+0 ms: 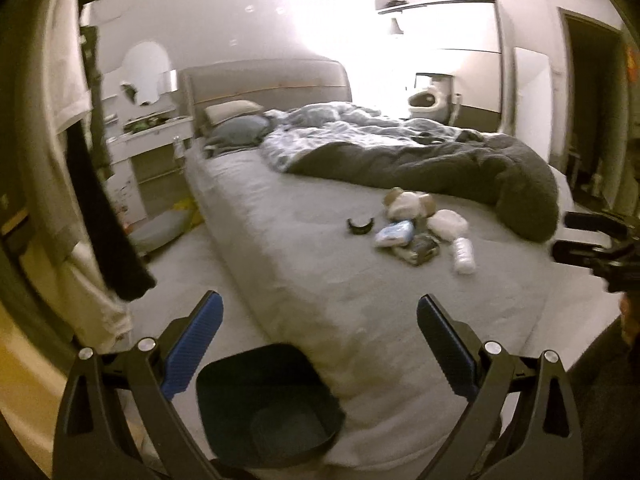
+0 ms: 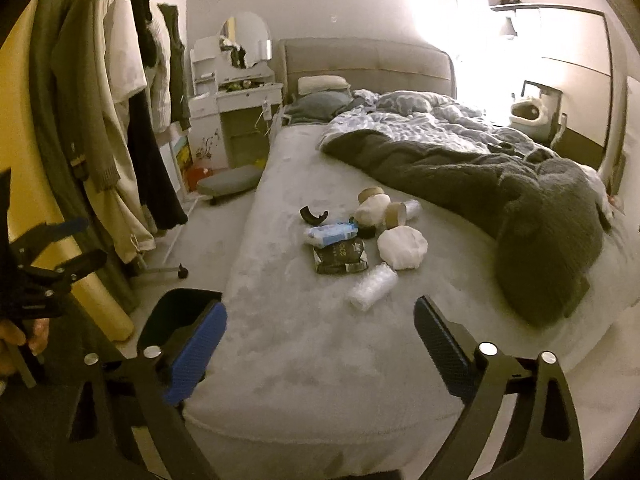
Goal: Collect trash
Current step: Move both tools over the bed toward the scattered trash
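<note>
A pile of trash lies on the grey bed [image 2: 304, 344]: a clear plastic bottle [image 2: 372, 287], a dark wrapper [image 2: 340, 256], a blue-white pack [image 2: 330, 234], crumpled white paper [image 2: 402, 248], cardboard rolls [image 2: 395, 215] and a curved black piece [image 2: 313, 215]. The pile also shows in the left wrist view [image 1: 416, 228]. A dark bin [image 1: 268, 404] stands on the floor at the bed's near corner, also seen in the right wrist view [image 2: 176, 320]. My left gripper [image 1: 318, 308] is open above the bin. My right gripper [image 2: 320, 316] is open above the bed, short of the bottle.
A rumpled dark duvet [image 2: 500, 184] covers the bed's right side. Clothes hang on a rack [image 2: 120, 120] at the left. A white dressing table [image 2: 236, 112] and a grey cushion [image 2: 230, 180] stand beside the bed.
</note>
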A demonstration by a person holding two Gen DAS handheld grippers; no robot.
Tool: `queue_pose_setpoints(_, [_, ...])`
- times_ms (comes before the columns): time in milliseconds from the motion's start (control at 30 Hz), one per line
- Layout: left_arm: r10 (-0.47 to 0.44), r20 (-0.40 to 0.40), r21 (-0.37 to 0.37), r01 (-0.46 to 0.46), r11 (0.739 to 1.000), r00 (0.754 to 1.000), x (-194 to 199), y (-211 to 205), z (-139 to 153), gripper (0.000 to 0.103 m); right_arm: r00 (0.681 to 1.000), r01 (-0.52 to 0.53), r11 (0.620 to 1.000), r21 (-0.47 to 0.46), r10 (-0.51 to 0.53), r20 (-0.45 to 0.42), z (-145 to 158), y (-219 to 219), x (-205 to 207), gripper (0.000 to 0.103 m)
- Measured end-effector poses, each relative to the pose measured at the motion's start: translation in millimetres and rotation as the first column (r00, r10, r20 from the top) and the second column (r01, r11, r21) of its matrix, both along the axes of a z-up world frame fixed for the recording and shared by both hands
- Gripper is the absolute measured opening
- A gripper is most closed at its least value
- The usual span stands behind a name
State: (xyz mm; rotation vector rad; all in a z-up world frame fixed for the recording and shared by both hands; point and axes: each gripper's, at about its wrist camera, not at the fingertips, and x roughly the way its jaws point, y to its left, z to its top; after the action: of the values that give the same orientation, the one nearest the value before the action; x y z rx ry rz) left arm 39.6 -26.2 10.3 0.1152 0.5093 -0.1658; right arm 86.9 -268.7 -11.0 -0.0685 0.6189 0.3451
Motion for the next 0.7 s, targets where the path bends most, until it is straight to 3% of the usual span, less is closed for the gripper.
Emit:
queue_pose_setpoints(333, [-0.115,-0.055,-0.037,0.113,0.993,0.992,60.5,-16.3,-17.4,0.09,0.992,-0.088,0.995,-0.043,0.084,-0.091,-38.3,-6.4,72.4,0.086])
queue_pose_setpoints(567, [-0.18,-0.129,-0.116,0.165,0.979,0.975,118.4,-10.7,-45.9,0.088,0.977,-0.158,0.985,-0.074,0.145,-0.157,-65.5,-11.5,110.4,0.085])
queue_pose_setpoints(700, [-0.189,-0.147,-0.162,0.165,0.973,0.971,139.6,-6.1,-47.7,0.086,0.965,-0.201,0.976,-0.086,0.182,-0.189,-78.3,-16.3,127.8,0.082])
